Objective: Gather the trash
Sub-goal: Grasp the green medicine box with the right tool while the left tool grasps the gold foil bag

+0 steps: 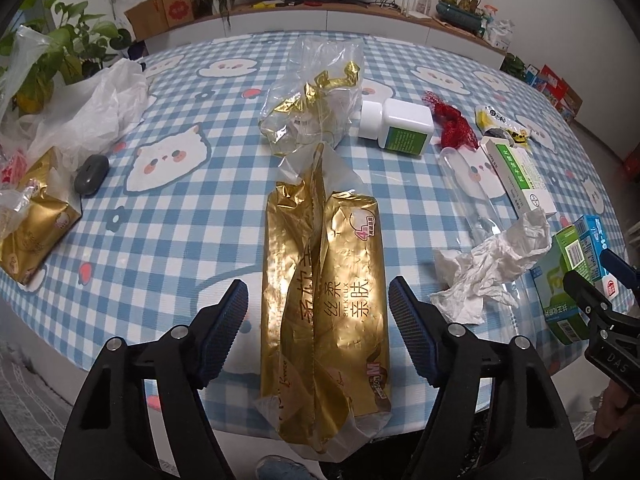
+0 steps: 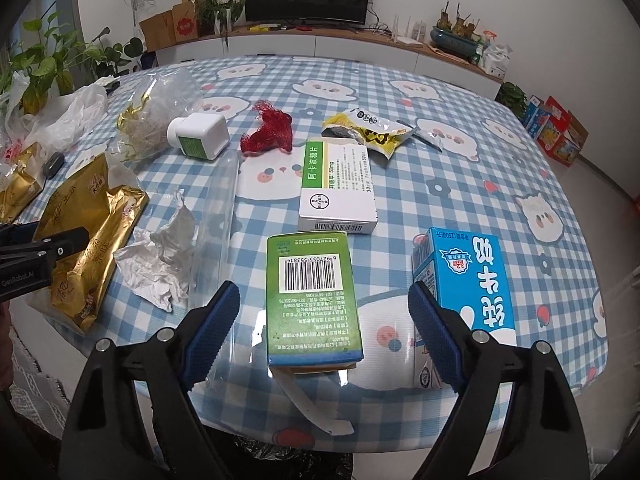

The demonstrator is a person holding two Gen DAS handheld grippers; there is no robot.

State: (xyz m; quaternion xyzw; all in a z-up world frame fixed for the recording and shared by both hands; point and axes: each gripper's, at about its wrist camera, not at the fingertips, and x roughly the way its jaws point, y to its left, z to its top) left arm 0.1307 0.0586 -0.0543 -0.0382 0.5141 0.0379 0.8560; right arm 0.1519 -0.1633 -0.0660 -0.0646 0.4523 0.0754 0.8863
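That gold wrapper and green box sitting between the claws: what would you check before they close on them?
1. Left gripper open: ok, fingers spread on both sides of the gold wrapper.
2. Wrapper centred in the gap: ok.
3. Right gripper open: ok, straddling the green box.
4. Blue milk carton clear of the right finger: not ok, it sits right against it.
5. Crumpled tissue clear of the left gripper: ok, it lies apart.
6. Trash bin location: cannot tell, none clearly in view.
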